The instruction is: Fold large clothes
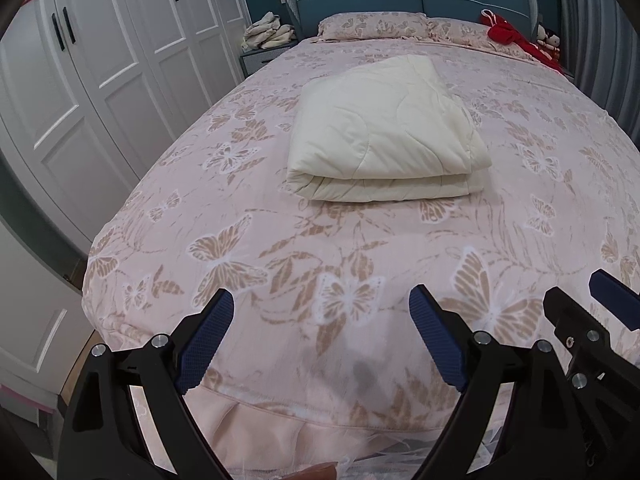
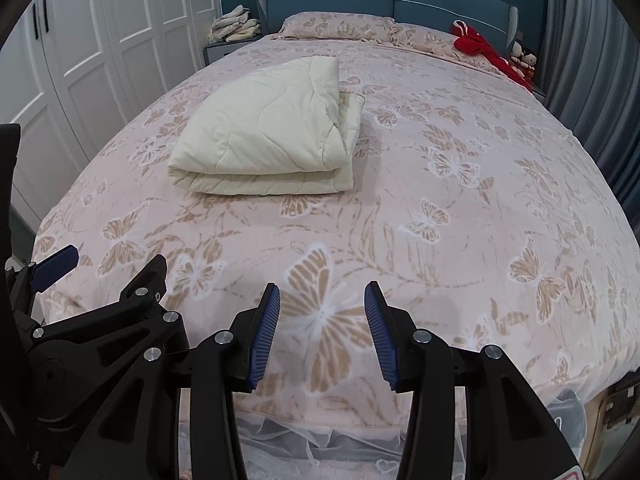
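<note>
Folded cream quilt [image 1: 384,132] lies on bed [image 1: 280,248]; both grippers' jaws apparently empty.

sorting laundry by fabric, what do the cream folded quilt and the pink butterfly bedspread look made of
Cream folded quilt: padded woven fabric, matte, probably cotton or microfibre; curved stitch lines and puffy layers show. Pink butterfly bedspread: thin printed cloth, matte, fibre unclear.

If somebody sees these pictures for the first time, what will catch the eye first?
First, the cream quilt, folded into a thick bundle, lying in the middle of the pink butterfly bedspread. Then the red garment by the pillows at the headboard's right, and both empty grippers' blue fingers low in front.
</note>
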### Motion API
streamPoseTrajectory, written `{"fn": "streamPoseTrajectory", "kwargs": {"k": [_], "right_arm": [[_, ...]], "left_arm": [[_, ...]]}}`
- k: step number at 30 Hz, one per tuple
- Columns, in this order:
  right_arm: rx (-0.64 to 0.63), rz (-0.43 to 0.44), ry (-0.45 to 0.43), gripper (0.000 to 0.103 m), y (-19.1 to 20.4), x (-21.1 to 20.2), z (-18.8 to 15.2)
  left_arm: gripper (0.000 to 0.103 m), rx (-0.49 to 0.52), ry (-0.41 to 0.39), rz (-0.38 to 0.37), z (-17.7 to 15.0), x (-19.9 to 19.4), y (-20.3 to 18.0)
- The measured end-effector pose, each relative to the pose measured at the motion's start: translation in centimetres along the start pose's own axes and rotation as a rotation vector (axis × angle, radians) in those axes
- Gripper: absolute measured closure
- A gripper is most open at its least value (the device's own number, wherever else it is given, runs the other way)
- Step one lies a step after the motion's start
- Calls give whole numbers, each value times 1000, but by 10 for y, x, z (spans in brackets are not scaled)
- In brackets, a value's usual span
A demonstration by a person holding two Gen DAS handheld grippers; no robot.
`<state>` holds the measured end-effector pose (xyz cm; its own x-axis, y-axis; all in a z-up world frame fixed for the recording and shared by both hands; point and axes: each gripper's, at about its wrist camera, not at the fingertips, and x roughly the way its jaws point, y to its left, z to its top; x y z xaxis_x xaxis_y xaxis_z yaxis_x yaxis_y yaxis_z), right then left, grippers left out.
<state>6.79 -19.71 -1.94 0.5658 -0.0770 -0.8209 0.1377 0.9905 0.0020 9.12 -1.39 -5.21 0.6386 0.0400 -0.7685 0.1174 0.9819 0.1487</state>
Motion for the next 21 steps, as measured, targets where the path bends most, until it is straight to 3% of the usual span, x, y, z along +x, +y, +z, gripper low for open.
{"fn": "streamPoseTrajectory", "kwargs": {"k": [21], "right_arm": [[-2,-7,-8,59,1,-5,-6]], "left_arm": [[17,-3,-3,9,-7,-8,4]]}}
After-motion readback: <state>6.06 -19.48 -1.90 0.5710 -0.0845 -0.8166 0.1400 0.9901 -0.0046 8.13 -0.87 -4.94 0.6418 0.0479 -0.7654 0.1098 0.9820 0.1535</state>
